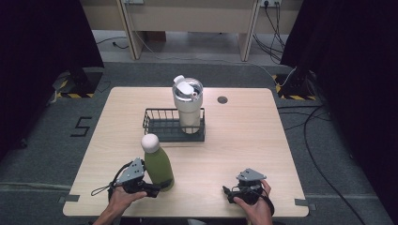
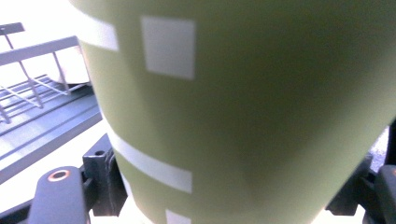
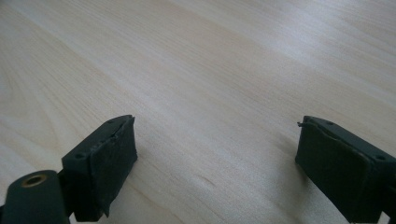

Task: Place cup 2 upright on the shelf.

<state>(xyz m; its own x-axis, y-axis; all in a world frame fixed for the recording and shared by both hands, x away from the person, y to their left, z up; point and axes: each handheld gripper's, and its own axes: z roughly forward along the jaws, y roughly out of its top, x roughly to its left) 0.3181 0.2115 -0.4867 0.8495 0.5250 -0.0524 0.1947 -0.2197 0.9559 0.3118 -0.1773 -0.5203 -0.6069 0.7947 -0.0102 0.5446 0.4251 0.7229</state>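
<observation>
A green bottle [image 1: 158, 166] with a white round cap stands upright near the table's front left. My left gripper [image 1: 152, 189] is at its base with a jaw on each side. In the left gripper view the green bottle [image 2: 243, 112], with white bands and squares, sits between the jaws and both pads press its sides. My right gripper [image 1: 230, 193] rests low at the front right, held by a hand. It is open [image 3: 215, 154] over bare wood with nothing between its jaws.
A dark wire basket [image 1: 157, 123] stands mid-table behind the bottle, with a white lidded tumbler [image 1: 187, 105] upright in its right end. The basket [image 2: 42, 116] shows beyond the bottle. A round cable hole [image 1: 222, 100] lies near the wooden table's [image 1: 244, 140] far edge.
</observation>
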